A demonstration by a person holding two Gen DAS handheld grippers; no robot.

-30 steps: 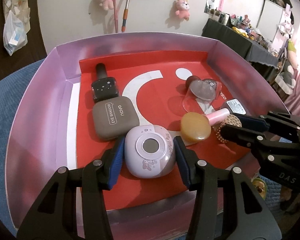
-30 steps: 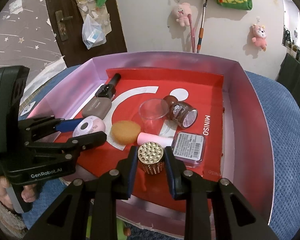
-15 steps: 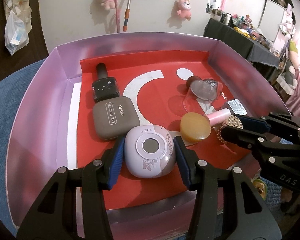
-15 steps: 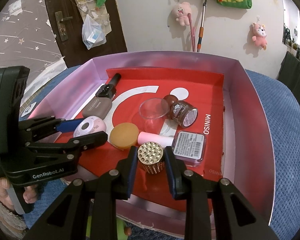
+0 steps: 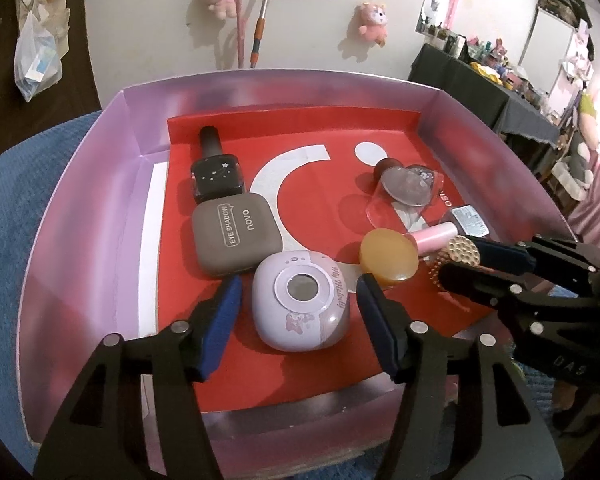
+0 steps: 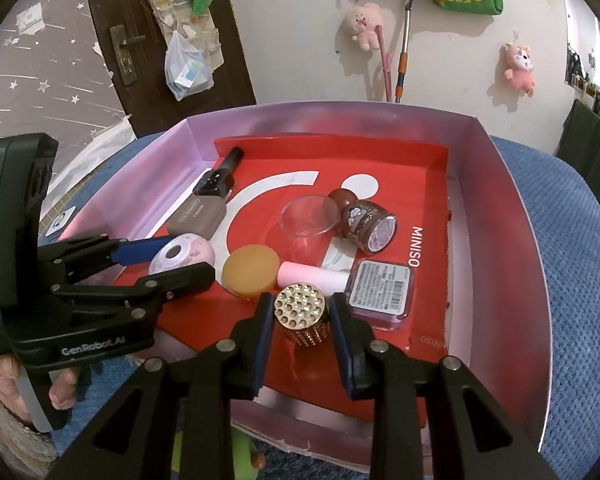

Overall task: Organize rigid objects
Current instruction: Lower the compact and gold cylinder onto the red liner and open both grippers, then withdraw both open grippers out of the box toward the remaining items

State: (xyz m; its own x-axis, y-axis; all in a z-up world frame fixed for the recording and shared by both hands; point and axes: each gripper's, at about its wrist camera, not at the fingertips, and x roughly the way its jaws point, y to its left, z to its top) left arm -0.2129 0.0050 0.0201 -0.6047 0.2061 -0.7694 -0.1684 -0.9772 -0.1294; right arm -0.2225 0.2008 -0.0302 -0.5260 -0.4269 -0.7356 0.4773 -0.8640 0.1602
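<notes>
Looking down into the pink box (image 5: 80, 208) with its red liner, most of the little cosmetics already lie inside, so I'd judge this the letting-go stage of two placements at once. The grey eyeshadow case (image 5: 236, 236) sits toward the far left of the liner, touching a black bottle (image 5: 218, 170) beyond it.

Nearer, the lilac compact (image 5: 302, 300) lies flat on the liner between the blue pads of the left gripper (image 5: 298, 312); those jaws are opening, with a clear gap on both sides, so nothing is gripped there. The amber puck (image 5: 388, 256) rests just beside it on the right.

The right gripper (image 6: 302, 316) brackets the gold studded cap (image 6: 300, 308), which stands upright on the liner; its jaws are just starting to part, and thin gaps show beside both pads in the right wrist view, so it looks released or very nearly so.

To finish well, I'd open both wider before lifting, then draw each straight back along its fingers, so no pad drags the compact into the puck or tips the cap against the pink tube (image 6: 312, 276) behind it.
</notes>
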